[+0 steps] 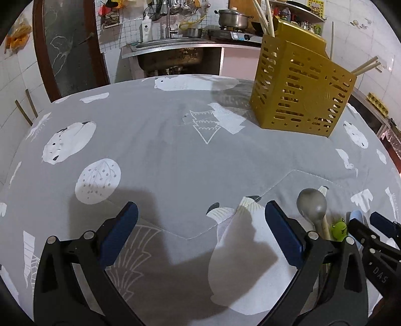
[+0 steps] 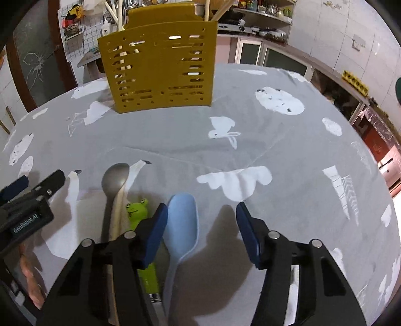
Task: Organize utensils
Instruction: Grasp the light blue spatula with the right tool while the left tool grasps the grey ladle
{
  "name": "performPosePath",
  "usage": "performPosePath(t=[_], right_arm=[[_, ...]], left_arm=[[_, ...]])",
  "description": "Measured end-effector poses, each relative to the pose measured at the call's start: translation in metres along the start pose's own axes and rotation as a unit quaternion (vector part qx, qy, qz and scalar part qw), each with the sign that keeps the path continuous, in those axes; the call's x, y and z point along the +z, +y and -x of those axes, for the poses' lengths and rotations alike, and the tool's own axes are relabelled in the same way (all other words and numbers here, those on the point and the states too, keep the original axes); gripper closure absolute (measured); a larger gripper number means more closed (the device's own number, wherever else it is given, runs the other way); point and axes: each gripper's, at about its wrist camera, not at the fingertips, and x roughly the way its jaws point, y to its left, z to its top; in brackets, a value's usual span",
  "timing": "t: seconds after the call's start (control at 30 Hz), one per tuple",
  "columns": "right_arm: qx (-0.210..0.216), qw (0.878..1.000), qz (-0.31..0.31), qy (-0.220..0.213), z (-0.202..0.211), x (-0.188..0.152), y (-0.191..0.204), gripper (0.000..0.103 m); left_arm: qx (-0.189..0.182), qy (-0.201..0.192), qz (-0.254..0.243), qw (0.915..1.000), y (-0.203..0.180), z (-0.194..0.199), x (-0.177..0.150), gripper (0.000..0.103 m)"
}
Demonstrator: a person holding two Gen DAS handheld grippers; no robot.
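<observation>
Grey cloth (image 2: 275,140) printed with white animals covers the table. Mustard-yellow slotted utensil holder (image 2: 160,72) stands upright toward the far edge, with pale chopsticks (image 2: 207,10) rising from it. Four utensils lie side by side near the near edge: a metal spoon (image 2: 114,178), a pale wooden handle (image 2: 117,215) touching it, a green frog-headed utensil (image 2: 137,210), and a light blue spoon (image 2: 183,220). Right gripper (image 2: 200,225) is low over the cloth, jaws spread apart; the blue spoon lies just inside its left pad, with no pinch visible. Left gripper (image 1: 200,225) sits beside the utensils, jaws spread wide over bare cloth, nothing between them.
</observation>
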Motion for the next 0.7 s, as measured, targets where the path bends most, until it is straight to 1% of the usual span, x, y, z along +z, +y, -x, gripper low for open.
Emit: performPosePath(t=[0.17, 0.23, 0.3, 0.33, 0.53, 0.7], right_arm=[[0.005, 1.0, -0.01, 0.013, -0.006, -0.004, 0.002, 0.049], [0.01, 1.0, -0.014, 0.015, -0.007, -0.004, 0.001, 0.055], [0.019, 1.0, -0.018, 0.016, -0.007, -0.003, -0.001, 0.067], [0.023, 0.999, -0.021, 0.015, -0.006, -0.003, -0.003, 0.07], [0.064, 0.997, -0.033, 0.013, -0.008, 0.0, -0.018, 0.07], [0.06, 0.998, -0.027, 0.008, -0.011, 0.01, -0.043, 0.07]], left_arm=[[0.006, 0.004, -0.007, 1.0, -0.004, -0.001, -0.001, 0.005], [0.007, 0.005, -0.007, 0.9999, -0.005, -0.002, -0.001, 0.005], [0.005, 0.008, -0.003, 1.0, -0.005, -0.002, -0.001, 0.005], [0.004, 0.009, -0.002, 1.0, -0.005, -0.002, -0.001, 0.005], [-0.004, 0.019, 0.0, 0.9998, -0.017, -0.004, 0.0, 0.005], [-0.023, 0.028, -0.004, 0.9993, -0.037, -0.005, 0.001, 0.005]])
